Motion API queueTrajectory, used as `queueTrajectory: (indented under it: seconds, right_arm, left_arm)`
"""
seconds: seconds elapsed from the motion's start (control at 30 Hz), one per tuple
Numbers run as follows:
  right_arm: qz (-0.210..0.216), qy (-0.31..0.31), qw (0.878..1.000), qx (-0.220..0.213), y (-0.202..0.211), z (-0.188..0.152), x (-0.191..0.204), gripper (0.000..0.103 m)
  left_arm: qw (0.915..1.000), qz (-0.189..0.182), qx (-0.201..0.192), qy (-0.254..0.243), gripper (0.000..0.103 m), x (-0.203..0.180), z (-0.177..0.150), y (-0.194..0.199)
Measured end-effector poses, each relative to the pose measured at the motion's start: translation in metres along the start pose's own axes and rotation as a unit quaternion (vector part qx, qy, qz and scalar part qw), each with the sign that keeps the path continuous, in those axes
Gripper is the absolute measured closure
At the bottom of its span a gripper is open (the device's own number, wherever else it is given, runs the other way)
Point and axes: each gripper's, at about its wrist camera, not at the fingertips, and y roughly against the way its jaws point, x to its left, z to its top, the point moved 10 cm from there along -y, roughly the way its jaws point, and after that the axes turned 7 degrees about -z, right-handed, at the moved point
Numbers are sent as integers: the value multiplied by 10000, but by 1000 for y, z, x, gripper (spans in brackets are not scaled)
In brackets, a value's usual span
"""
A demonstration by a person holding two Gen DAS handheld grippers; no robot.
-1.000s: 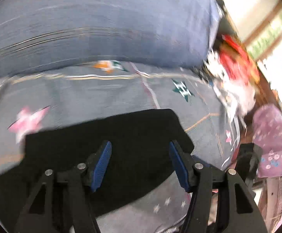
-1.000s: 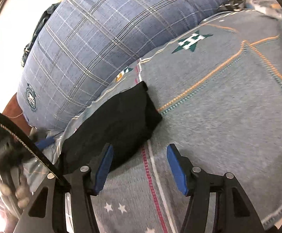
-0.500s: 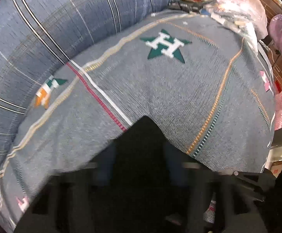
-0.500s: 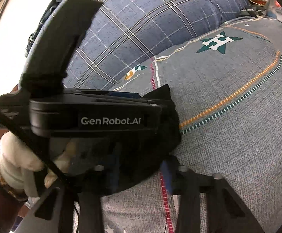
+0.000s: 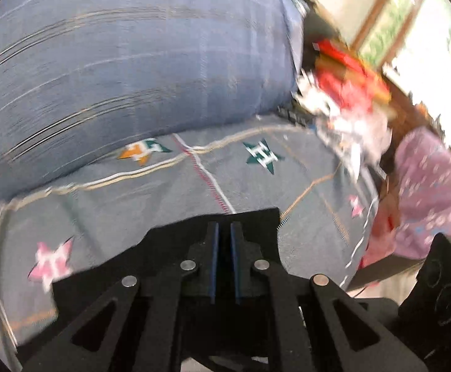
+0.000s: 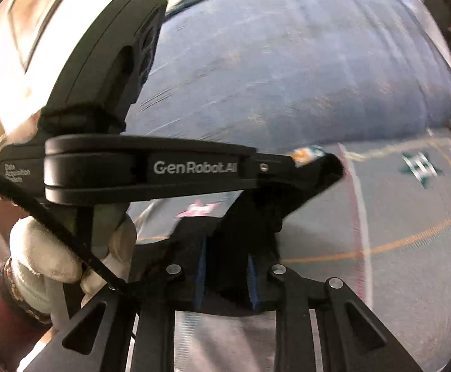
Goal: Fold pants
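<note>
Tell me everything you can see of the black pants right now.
The black pants are plain, matte, soft-looking cloth, folded into a compact bundle with one squared edge and a pointed corner. They lie partly over the grey star-patterned bedspread. The left hand-held gripper is shut on their near edge; the right hand-held gripper has cloth between its blue pads. Motion blur hides seams or a waistband.

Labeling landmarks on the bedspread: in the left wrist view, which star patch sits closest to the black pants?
The pink star, left of the left claw, nearly touching the black pants. The green star and orange-green star lie farther up.
</note>
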Motion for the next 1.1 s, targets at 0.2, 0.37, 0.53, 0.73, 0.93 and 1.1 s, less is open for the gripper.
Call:
queueTrajectory:
  seconds: [0.2, 0.37, 0.53, 0.73, 0.93, 1.1]
  right_arm:
    - [414, 905, 9947, 247, -18, -8, 100, 88]
    - [915, 1327, 9841, 752, -52, -38, 175, 89]
    - [1182, 1529, 9712, 1396, -98, -84, 224, 89]
    - [1243, 1346, 9633, 1962, -142, -117, 229, 82]
    - [1510, 1209, 9661, 1712, -103, -93, 217, 47]
    - [1408, 685, 9776, 1406, -84, -58, 182, 46]
  left_arm:
    - [9914, -238, -806, 999, 97, 62, -31, 80]
    - [9716, -289, -1309, 1951, 97, 134, -85, 132]
    - [9476, -248, -1599, 2753, 97, 190, -145, 157]
    - [9158, -193, -1693, 3637, 97, 243, -194, 158]
    - [8963, -502, -2144, 3849, 66, 250, -198, 186]
    - [8998, -539, -2278, 3681, 53, 233, -187, 193]
